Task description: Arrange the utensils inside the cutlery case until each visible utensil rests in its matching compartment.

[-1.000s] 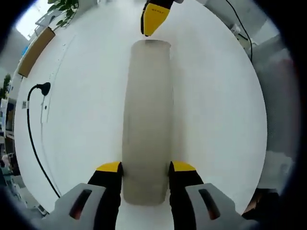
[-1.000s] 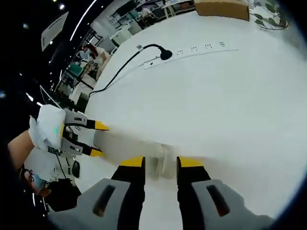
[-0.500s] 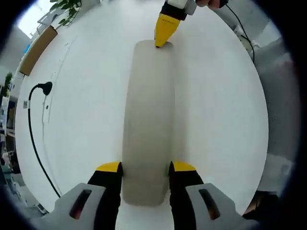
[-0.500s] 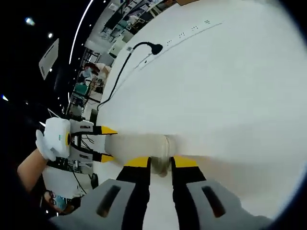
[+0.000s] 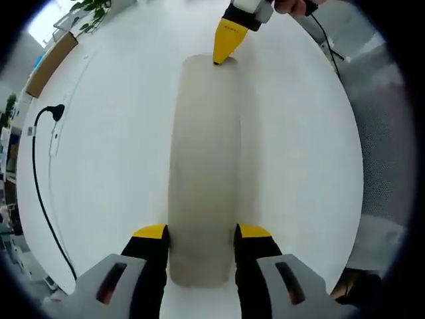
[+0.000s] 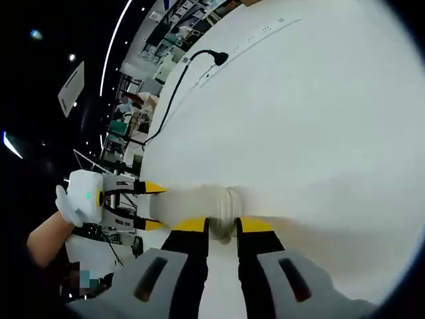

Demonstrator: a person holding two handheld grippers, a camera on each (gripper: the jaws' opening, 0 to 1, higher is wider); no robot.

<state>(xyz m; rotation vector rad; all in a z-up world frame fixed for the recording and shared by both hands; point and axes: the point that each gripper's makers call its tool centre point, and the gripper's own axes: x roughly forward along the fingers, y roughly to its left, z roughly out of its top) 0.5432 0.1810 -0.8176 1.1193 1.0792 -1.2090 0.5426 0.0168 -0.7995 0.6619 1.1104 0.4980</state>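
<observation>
A long beige cutlery case point(image 5: 204, 166) lies shut on the white table point(image 5: 119, 166); no utensils are to be seen. My left gripper point(image 5: 202, 234) is shut on its near end, one yellow-tipped jaw on each long side. At the far end, my right gripper point(image 5: 226, 41) comes down with its yellow tip touching the case's rim. In the right gripper view the case point(image 6: 189, 203) runs off to the left, and my right gripper point(image 6: 223, 226) pinches its ridged end cap. The left gripper point(image 6: 158, 207), in a gloved hand, clamps the other end.
A black cable with a plug point(image 5: 53, 113) trails along the table's left side, next to a flush socket strip point(image 6: 269, 30). A cardboard box point(image 5: 46, 63) and a plant point(image 5: 89, 10) stand at the far left corner. The table's edge drops to grey floor point(image 5: 382, 133) on the right.
My right gripper came down onto the case's far end and its jaws narrowed onto the end cap. The left gripper has kept its hold, and the case has stayed put.
</observation>
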